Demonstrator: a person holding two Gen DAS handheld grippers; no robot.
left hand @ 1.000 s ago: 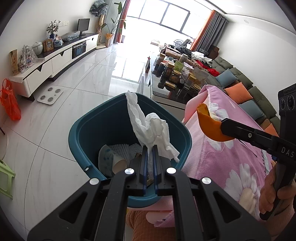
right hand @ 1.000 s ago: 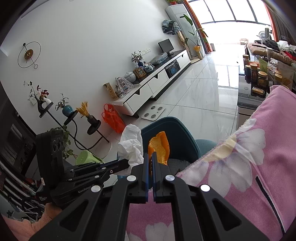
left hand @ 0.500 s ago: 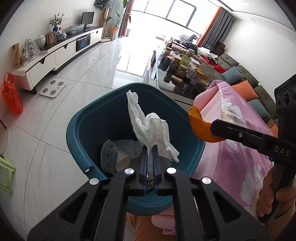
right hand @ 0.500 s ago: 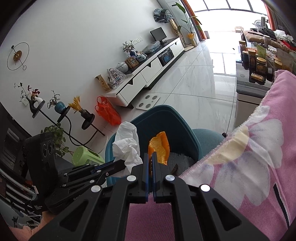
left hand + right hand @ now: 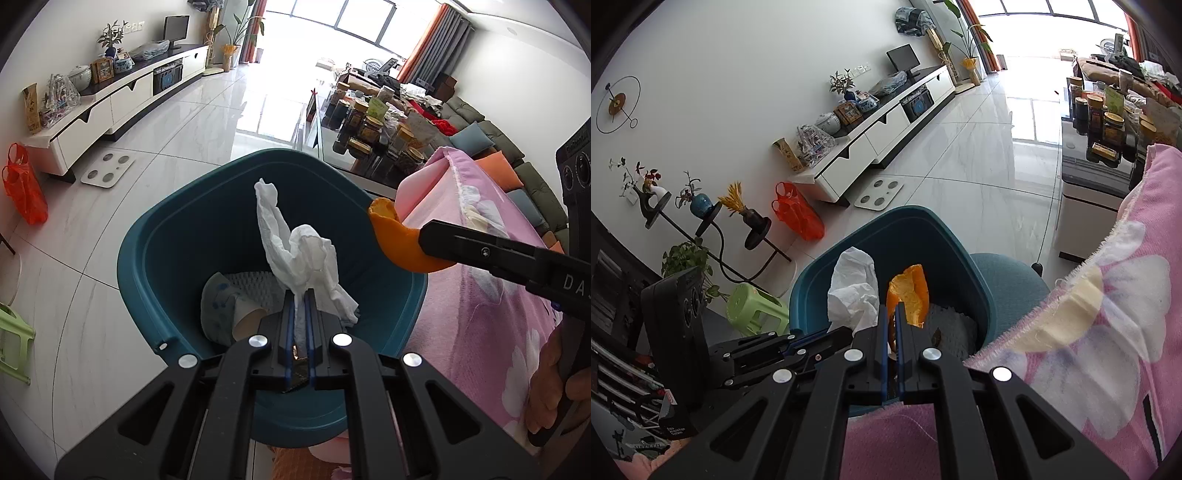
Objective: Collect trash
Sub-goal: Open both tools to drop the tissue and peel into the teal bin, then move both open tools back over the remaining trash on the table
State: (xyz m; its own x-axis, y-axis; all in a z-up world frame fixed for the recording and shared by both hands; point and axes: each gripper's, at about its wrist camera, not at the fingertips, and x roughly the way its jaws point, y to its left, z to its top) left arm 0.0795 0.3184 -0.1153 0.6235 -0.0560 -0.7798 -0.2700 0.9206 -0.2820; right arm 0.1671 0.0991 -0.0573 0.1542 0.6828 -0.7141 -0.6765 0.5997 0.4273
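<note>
Nearest in the left wrist view, the left gripper (image 5: pixel 300 295) is seen clenched on a crumpled white tissue (image 5: pixel 303 254), which is held over the open mouth of the teal bin (image 5: pixel 147 258). At about 3 o'clock of the tissue, the right gripper (image 5: pixel 421 240) is seen grasping a piece of orange peel (image 5: pixel 399 240), which is poised at the bin's rim beside a pink floral blanket (image 5: pixel 480 314).

Two risks are judged. If the peel is released where it is, it may strike the rim and fall onto the blanket or the floor. The tissue, being light, may cling to the pads or drift outside the bin.

A paper cup (image 5: pixel 247 321) and white padding already in the bin are shown only by the left view. In the right wrist view, the peel (image 5: pixel 909 295) is shown pinched edge-on above the bin interior (image 5: pixel 953 325), with the tissue (image 5: pixel 853 291) at 9 o'clock. Farther off, a green stool (image 5: pixel 753 310) and an orange bag (image 5: pixel 798 214) are visible.
</note>
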